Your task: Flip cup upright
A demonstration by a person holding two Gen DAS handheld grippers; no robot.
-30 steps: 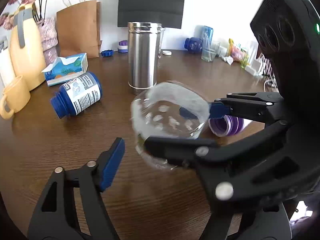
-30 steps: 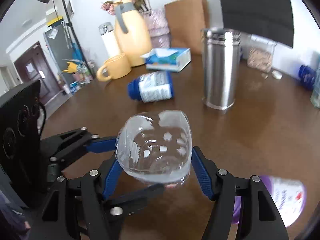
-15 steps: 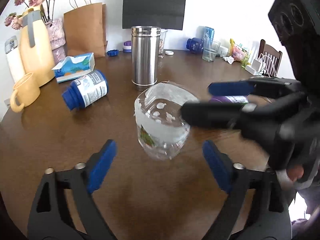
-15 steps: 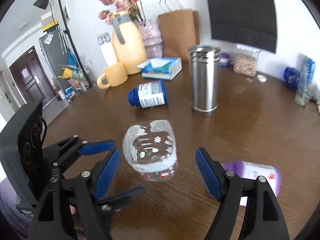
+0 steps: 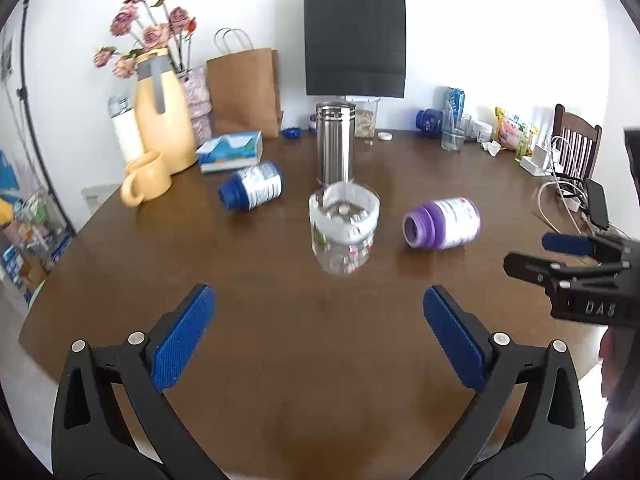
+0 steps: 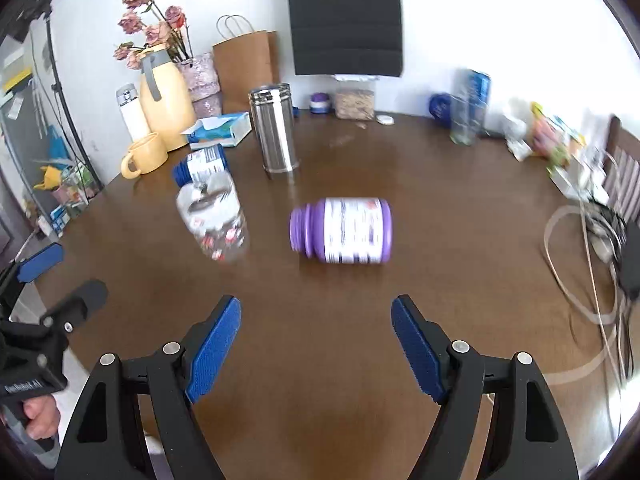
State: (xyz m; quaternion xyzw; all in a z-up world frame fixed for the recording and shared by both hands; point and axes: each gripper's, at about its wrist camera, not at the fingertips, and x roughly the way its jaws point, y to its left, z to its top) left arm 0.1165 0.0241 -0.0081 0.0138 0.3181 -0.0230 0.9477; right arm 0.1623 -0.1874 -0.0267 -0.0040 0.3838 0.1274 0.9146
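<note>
The clear cup (image 5: pixel 344 232) is stood upright on the bench (image 5: pixel 280 360); both claws, left (image 5: pixel 318 340) marked "DAS" and right (image 6: pixel 316 344), are spread wide, released

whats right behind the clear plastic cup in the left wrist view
A tall stainless steel canister stands upright directly behind the clear plastic cup. The cup's rim covers the canister's base, so whether they touch cannot be seen. Behind the canister, a clear container of grains is partly hidden.

Clear plastic cup (image 5: pixel 344 230), upright, on table
</note>
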